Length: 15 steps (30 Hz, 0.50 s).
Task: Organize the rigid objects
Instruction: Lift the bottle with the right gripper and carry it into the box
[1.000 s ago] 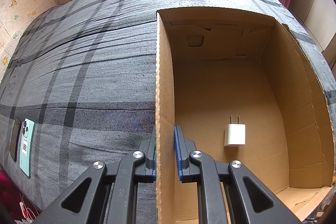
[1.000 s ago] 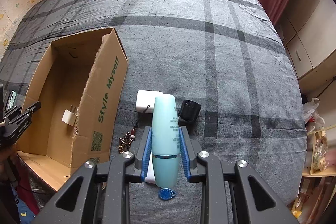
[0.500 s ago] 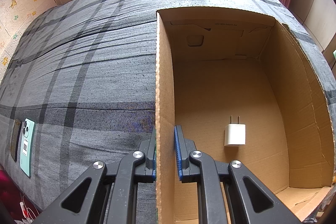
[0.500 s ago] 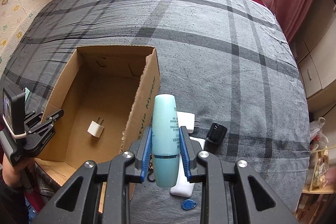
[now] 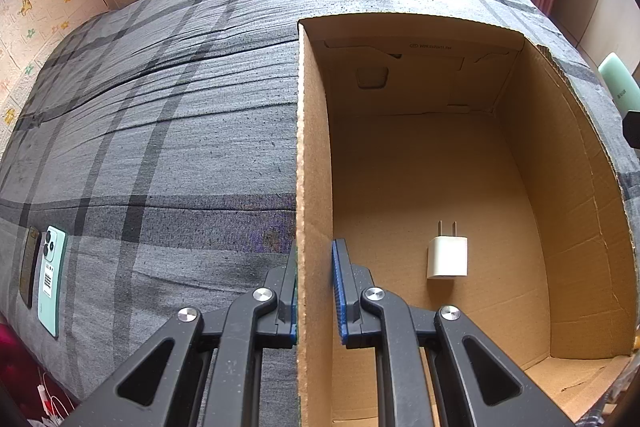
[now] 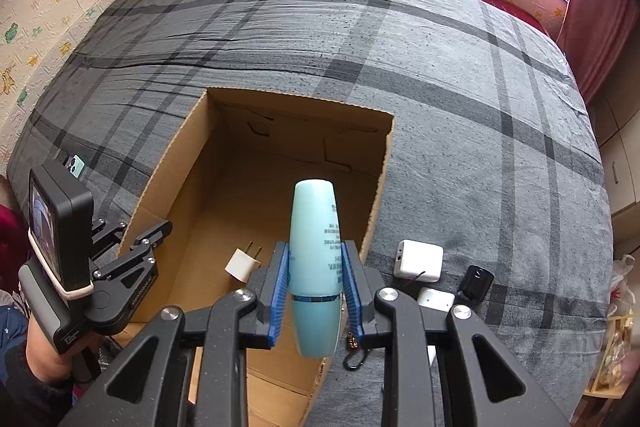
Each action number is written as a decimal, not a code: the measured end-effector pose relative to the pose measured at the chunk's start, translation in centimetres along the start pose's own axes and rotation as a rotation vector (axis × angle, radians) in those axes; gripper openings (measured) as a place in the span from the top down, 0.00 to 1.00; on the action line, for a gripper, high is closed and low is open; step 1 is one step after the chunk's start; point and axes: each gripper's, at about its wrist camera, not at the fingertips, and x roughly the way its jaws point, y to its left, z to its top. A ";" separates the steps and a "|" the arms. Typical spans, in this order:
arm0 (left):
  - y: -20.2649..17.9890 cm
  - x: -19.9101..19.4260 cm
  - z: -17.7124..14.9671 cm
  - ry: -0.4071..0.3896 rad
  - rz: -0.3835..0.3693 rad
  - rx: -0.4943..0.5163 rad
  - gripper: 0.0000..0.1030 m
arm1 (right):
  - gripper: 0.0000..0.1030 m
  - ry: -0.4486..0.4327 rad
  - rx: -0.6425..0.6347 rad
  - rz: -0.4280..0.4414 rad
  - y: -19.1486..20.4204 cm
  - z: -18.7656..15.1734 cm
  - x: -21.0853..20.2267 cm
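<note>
An open cardboard box point(image 5: 314, 155) point(image 6: 376, 187) lies on a grey plaid bed. A white plug charger point(image 5: 447, 255) point(image 6: 242, 262) lies on its floor. My left gripper point(image 5: 314, 291) point(image 6: 146, 239) is shut on the box's left wall. My right gripper point(image 6: 315, 283) is shut on a pale blue bottle point(image 6: 315, 259), held above the box's right wall; the bottle's tip shows at the right edge of the left wrist view point(image 5: 618, 87).
On the bed right of the box lie a white adapter point(image 6: 419, 259), a second white item point(image 6: 436, 299), a black cylinder point(image 6: 476, 283) and a beaded keychain point(image 6: 354, 349). Two phones point(image 5: 50, 279) lie at the bed's left edge. Cupboards stand at the right.
My right gripper has carried the bottle left and up, from beside the box to over its right wall. The left gripper has stayed shut on the box wall.
</note>
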 end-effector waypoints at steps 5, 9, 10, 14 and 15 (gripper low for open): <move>-0.1 0.0 0.0 0.000 0.002 0.000 0.86 | 0.74 0.031 -0.014 0.020 1.7 0.1 2.0; -0.1 0.0 0.0 0.000 0.001 0.000 0.86 | 0.74 0.062 -0.013 0.027 2.7 0.1 3.9; -0.1 0.0 0.0 0.000 0.001 0.000 0.86 | 0.74 0.071 -0.012 0.028 2.9 0.1 4.4; -0.2 0.1 0.0 0.001 0.004 0.002 0.86 | 0.74 0.109 -0.009 0.027 3.6 -0.2 6.4; -0.2 0.1 0.0 0.001 0.004 0.002 0.86 | 0.74 0.118 -0.010 0.023 3.8 -0.2 6.9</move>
